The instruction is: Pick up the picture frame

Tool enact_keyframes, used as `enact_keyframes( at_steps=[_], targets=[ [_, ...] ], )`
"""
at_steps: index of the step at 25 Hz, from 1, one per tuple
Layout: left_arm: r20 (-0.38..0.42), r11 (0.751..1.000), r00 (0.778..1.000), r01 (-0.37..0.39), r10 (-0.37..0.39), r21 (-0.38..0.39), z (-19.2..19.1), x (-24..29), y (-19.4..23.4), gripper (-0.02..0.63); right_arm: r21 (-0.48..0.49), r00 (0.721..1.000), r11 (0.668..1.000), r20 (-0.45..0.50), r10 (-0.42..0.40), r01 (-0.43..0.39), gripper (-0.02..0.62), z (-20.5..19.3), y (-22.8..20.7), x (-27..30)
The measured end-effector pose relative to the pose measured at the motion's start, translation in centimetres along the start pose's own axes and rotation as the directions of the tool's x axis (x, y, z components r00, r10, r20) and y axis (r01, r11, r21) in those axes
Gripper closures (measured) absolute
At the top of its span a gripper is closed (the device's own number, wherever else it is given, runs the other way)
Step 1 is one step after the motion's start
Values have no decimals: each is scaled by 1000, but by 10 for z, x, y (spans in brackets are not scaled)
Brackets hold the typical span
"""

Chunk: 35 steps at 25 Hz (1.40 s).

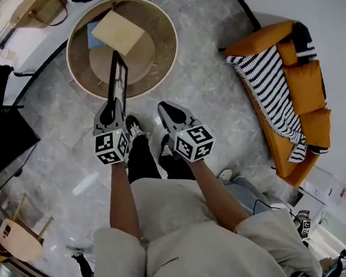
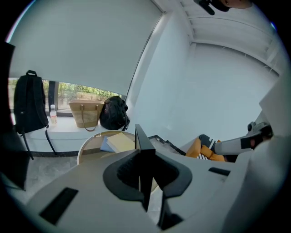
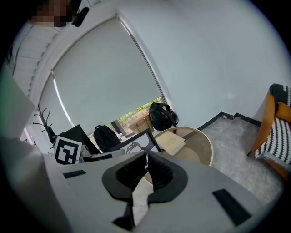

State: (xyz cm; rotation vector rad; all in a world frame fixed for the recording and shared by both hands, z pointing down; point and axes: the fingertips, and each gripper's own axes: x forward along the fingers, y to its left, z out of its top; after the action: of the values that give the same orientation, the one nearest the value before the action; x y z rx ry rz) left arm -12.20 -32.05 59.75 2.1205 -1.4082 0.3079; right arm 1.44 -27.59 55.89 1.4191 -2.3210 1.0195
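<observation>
Fingers (image 2: 122,172) of the left gripper (image 2: 145,169) are clamped on the picture frame (image 2: 143,152). Its thin dark edge stands upright between the two black pads and sticks out forward past them. In the head view the left gripper (image 1: 113,105) holds the picture frame (image 1: 117,79) edge-on in the air, and the far end of the frame overlaps the near rim of the round table (image 1: 162,25). On the table lies a pale yellow book (image 1: 117,31) with a blue one (image 1: 91,36) partly under it. Beyond the table, the left gripper view shows a window sill with a black backpack (image 2: 29,100), a small bottle (image 2: 53,113), a woven bag (image 2: 86,113) and a second black bag (image 2: 113,113).

To the right, the right gripper (image 1: 166,109) hovers beside the left one over the grey marble floor (image 1: 217,87). Its pads (image 3: 132,172) are pressed together with nothing between them. From its own camera the frame shows as a dark bar off to its left. At the far right an orange sofa (image 1: 306,90) stands against the wall, with a black-and-white striped throw (image 1: 272,87) draped over it.
</observation>
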Motion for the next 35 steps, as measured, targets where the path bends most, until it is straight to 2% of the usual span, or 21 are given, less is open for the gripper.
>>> enact_keyframes(
  at_steps=[7, 14, 23, 30, 35],
  targets=[
    [59, 1000, 998, -22, 22, -4, 17, -36, -52, 555, 9, 999, 999, 28, 34, -34, 551, 18, -1, -43],
    [110, 999, 993, -44, 43, 10, 14, -84, -95, 555, -16, 996, 997, 45, 79, -78, 551, 9, -2, -94],
    [145, 997, 988, -61, 55, 40, -5, -150, -152, 554, -105, 989, 986, 54, 137, -131, 551, -9, 5, -157],
    [192, 997, 980, -63, 52, 52, -14, -195, -182, 555, -176, 983, 972, 68, 169, -155, 551, -17, 21, -197],
    [198, 997, 979, -58, 47, 51, -21, -217, -190, 555, -180, 980, 970, 81, 183, -166, 551, -22, 32, -213]
  ],
)
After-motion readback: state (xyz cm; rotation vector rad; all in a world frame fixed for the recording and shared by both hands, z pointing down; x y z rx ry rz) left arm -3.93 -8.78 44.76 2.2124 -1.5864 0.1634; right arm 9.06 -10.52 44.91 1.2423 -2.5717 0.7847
